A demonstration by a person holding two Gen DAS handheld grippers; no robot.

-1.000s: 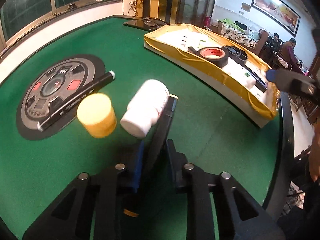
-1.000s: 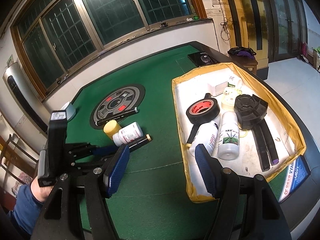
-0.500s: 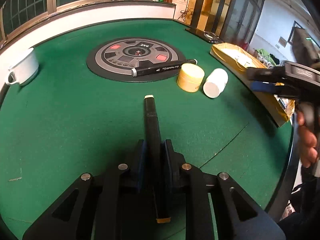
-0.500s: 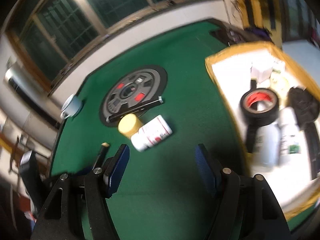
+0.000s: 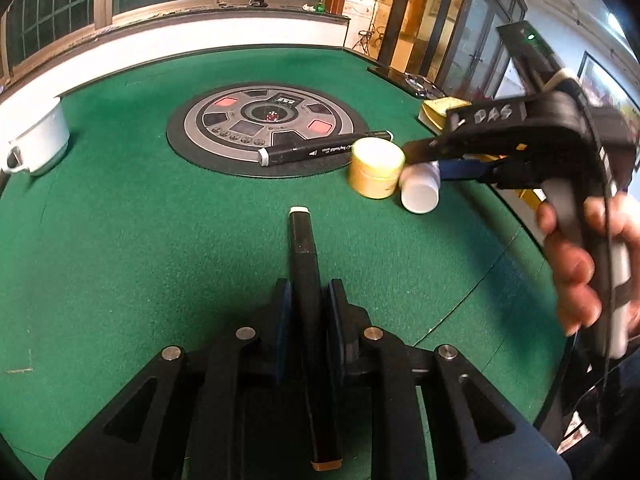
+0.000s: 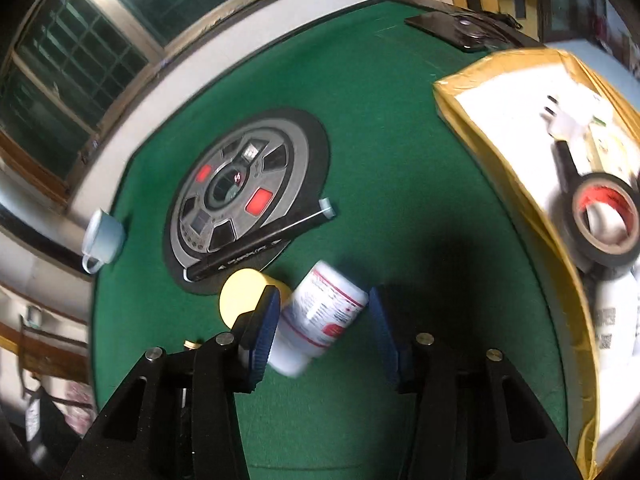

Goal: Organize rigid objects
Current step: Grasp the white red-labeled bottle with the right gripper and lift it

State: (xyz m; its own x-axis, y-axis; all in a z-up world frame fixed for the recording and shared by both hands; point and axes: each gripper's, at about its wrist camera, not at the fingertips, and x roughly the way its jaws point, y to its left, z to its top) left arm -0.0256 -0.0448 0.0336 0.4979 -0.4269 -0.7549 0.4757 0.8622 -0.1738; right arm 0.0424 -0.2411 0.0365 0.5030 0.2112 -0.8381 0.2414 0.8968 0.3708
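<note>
- While the left gripper clamps a black marker tight between its blue pads, the marker's pale-capped tip juts forward over the green worktop and its other end sticks out behind the pads.
- Reaching in from the right of the left wrist view, the right gripper, gripped by a hand, is closing around a white pill bottle that lies on its side on the felt.
- Between the right gripper's blue pads the bottle sits aslant; the left pad is at the bottle's side, while a gap shows at the right pad, so the bottle is not pinched.
- Just beside the bottle, touching or nearly so, stands a yellow jar.
- Behind the jar a second black marker lies across the near edge of the round grey control panel set in the worktop's middle.
- Near the far left rim of the worktop a white cup rests.
- Along the right side lies a yellow-rimmed tray with a white floor, holding a roll of black tape, a white plug and white bottles.
- At the far corner a dark flat device lies on the worktop's edge.
</note>
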